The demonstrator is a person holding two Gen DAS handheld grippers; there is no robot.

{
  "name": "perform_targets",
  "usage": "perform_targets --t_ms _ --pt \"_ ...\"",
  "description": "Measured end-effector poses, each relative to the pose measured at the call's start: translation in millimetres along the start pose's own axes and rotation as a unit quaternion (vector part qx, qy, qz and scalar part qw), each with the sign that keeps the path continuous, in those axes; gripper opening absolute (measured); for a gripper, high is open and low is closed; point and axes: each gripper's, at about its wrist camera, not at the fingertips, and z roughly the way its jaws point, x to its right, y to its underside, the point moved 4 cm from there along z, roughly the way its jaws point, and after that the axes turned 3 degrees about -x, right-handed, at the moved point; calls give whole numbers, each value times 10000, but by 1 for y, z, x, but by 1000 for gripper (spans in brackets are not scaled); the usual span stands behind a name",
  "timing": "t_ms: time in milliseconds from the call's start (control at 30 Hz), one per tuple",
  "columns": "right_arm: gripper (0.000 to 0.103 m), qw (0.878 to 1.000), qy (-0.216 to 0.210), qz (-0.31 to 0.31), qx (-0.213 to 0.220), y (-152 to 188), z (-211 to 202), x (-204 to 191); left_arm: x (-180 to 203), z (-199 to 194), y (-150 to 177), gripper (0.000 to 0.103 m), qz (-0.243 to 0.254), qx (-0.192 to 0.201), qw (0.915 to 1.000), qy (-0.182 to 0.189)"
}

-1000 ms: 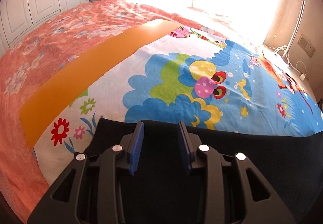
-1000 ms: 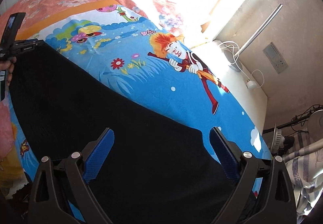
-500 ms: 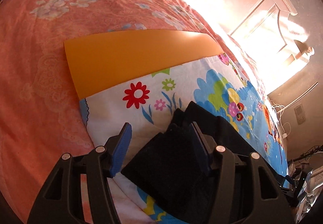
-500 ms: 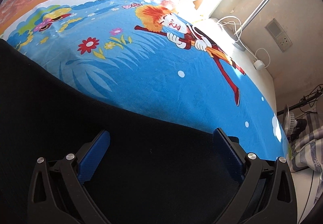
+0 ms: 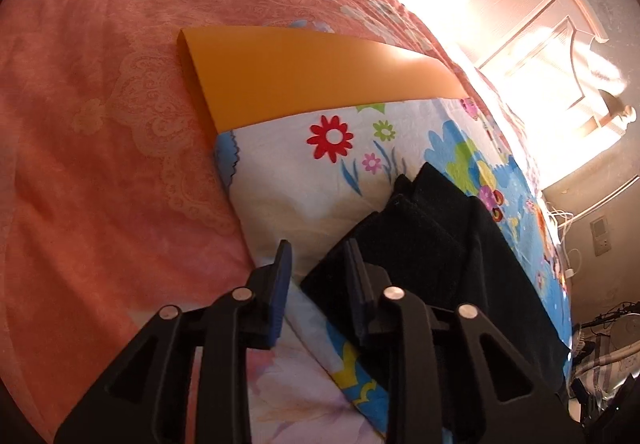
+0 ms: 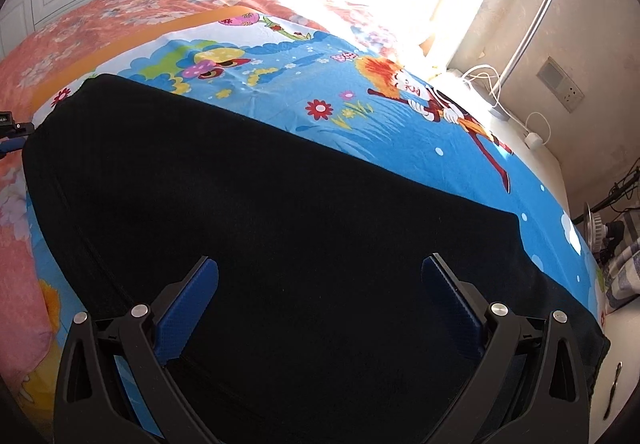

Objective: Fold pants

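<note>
Left gripper [image 5: 318, 264] points down at the near corner of the black pants [image 5: 404, 244], its blue-padded jaws a small way apart. Its jaws have just been closing, yet they are not clamped: the right-hand pad sits against the corner edge of the fabric, while the left-hand pad hangs over the cartoon sheet [image 5: 304, 184] with only sheet showing in the gap. At this corner the pants lie in stacked layers — several dark edges stepped one above another.

Right gripper [image 6: 320, 276] hovers over the middle of the pants [image 6: 260, 212] with its jaws spread as wide as they go, having just been opening; nothing is held between them, only flat black cloth below. From this view the pants stretch as a broad dark band across the sheet [image 6: 400, 132], from the left side of the bed to the lower right edge. The sheet is bright blue and white, printed with flowers and a red-haired cartoon figure. An orange strip [image 5: 304, 80] borders it, and a coral floral bedspread [image 5: 100, 124] lies beyond. Strong sunlight washes out the headboard [image 5: 500, 16].
</note>
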Motion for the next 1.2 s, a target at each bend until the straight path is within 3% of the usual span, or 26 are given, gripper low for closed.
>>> perform_targets --t_ms 100,233,300,333,367,433,567,600,633,700,767,900,967,1067,1133,1200 --pt "98 9995 21 120 -297 17 20 0 39 -27 22 41 905 480 9943 284" --pt "98 9979 -230 583 -148 24 21 7 121 -43 77 61 2487 1111 9606 545" --pt "98 9978 -269 598 -135 25 21 6 148 -26 105 64 3061 1040 9450 493" --pt "98 9976 -282 618 -130 25 21 6 152 -10 116 68 3210 808 9428 407" --pt "98 9975 -297 625 -118 25 21 7 150 8 123 70 3218 469 9454 229" --pt "98 9974 -319 640 -82 26 20 7 142 13 125 76 3027 559 9511 249" --pt "98 9964 -389 756 -50 28 20 8 138 8 122 78 2983 473 9533 -19" --pt "98 9962 -392 781 -40 29 19 8 141 6 122 74 2958 438 9542 -68" --pt "98 9961 -389 791 -29 29 19 8 145 2 123 56 2946 456 9545 -11" --pt "98 9963 -376 775 -35 29 18 7 162 -10 128 44 3111 537 9480 408" --pt "98 9964 -417 736 -84 30 17 10 185 -15 136 44 3430 551 9351 707" --pt "98 9951 -609 779 -69 33 6 15 202 18 144 45 3696 104 9267 670" --pt "98 9947 -648 794 67 38 -3 16 198 25 137 46 3582 22 9302 797" --pt "98 9931 -696 929 143 47 -11 17 193 19 122 45 3509 272 9347 484" --pt "98 9931 -749 903 -4 56 -6 13 190 15 105 45 3329 328 9408 556" --pt "98 9942 -692 820 57 61 -4 10 189 19 89 45 3252 345 9443 358"
